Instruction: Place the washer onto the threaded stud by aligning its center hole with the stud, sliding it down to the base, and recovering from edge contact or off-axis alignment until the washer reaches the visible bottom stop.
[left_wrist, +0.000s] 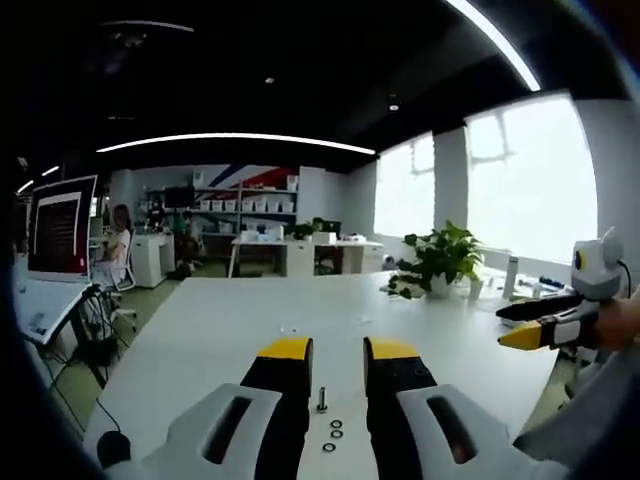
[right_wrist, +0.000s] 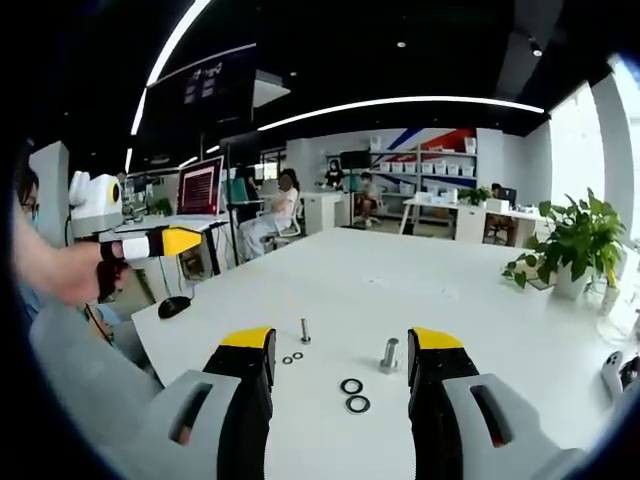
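Observation:
On the white table (right_wrist: 420, 280) a small threaded stud (right_wrist: 305, 330) stands upright with two small washers (right_wrist: 292, 358) lying beside it. A thicker stud (right_wrist: 389, 354) stands to its right, and two larger dark washers (right_wrist: 354, 394) lie flat just in front of it. My right gripper (right_wrist: 341, 340) hovers open above them, holding nothing. In the left gripper view a small stud (left_wrist: 322, 400) and three washers (left_wrist: 334, 435) show on the table between the open jaws of my left gripper (left_wrist: 338, 350), which is empty. Each gripper appears in the other's view, held up off the table: the right gripper (left_wrist: 525, 335) and the left gripper (right_wrist: 165, 242).
A black mouse (right_wrist: 174, 306) lies near the table's left edge. Potted plants (right_wrist: 580, 245) stand at the far right of the table, also seen as a plant (left_wrist: 440, 258). A monitor (left_wrist: 58, 228) sits at the left. Desks, shelves and seated people fill the room behind.

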